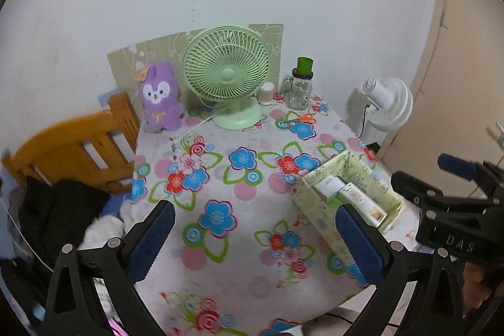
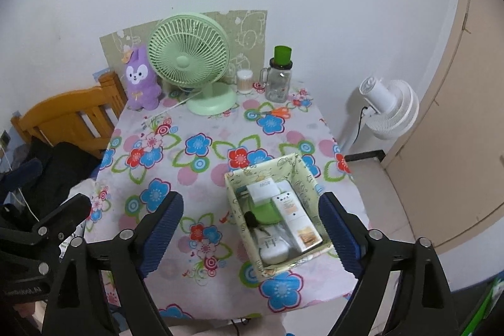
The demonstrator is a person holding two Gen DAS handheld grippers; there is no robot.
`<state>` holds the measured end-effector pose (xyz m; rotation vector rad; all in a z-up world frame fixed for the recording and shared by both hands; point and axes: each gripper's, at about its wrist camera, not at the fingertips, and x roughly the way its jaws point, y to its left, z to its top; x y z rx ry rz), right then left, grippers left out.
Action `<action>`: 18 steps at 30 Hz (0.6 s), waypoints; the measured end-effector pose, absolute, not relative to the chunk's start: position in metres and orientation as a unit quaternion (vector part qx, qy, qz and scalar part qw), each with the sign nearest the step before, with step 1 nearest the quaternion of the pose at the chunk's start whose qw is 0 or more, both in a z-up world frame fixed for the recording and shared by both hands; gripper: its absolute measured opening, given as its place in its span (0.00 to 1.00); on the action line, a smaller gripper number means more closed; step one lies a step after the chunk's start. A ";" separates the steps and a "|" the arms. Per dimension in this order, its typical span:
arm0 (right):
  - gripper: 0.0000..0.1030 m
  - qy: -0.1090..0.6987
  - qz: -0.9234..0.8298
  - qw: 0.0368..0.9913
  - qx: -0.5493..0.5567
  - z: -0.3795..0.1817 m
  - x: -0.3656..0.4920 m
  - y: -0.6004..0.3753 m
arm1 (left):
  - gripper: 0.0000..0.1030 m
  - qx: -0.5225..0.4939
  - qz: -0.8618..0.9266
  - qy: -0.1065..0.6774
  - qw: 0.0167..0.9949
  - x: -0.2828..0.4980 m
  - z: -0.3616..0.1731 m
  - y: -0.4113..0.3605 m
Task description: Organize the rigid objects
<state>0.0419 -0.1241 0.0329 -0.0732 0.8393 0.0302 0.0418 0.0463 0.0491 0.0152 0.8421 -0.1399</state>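
Note:
A pale green patterned box point(image 2: 234, 203) stands on the flowered table near its front right corner; it also shows in the left wrist view point(image 1: 318, 203). Inside lie a white carton point(image 2: 296, 216), a white square box point(image 2: 263, 189), a green item point(image 2: 266, 213), a small black item point(image 2: 251, 218) and a white rounded case point(image 2: 275, 251). My right gripper point(image 2: 252, 229) is open and empty, held above the box. My left gripper point(image 1: 255, 241) is open and empty above the table's front, left of the box.
At the table's back stand a green desk fan point(image 1: 225, 77), a purple plush rabbit point(image 1: 160, 98), a glass mug with a green cup on top point(image 1: 299, 87), a cotton swab jar point(image 1: 266, 93) and orange scissors point(image 1: 302, 118). A wooden chair point(image 1: 75, 150) stands left, a white fan point(image 1: 389, 103) right.

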 end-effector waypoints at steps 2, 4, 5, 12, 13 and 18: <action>0.90 0.404 0.016 0.914 -0.038 0.034 0.039 -0.129 | 1.00 0.002 -0.056 0.409 0.911 0.038 0.051 0.041; 0.90 0.403 0.020 0.914 -0.041 0.035 0.037 -0.133 | 1.00 0.003 -0.049 0.398 0.916 0.031 0.054 0.035; 0.90 0.402 0.022 0.914 -0.041 0.035 0.036 -0.136 | 1.00 0.006 -0.049 0.395 0.917 0.028 0.055 0.032; 0.90 0.391 0.028 0.919 -0.035 0.040 0.031 -0.147 | 1.00 -0.001 -0.036 0.385 0.922 0.024 0.061 0.023; 0.90 0.389 0.028 0.920 -0.033 0.041 0.030 -0.148 | 1.00 -0.006 -0.034 0.387 0.921 0.026 0.060 0.024; 0.90 0.381 0.026 0.924 -0.025 0.042 0.029 -0.151 | 1.00 0.004 -0.023 0.381 0.924 0.025 0.061 0.027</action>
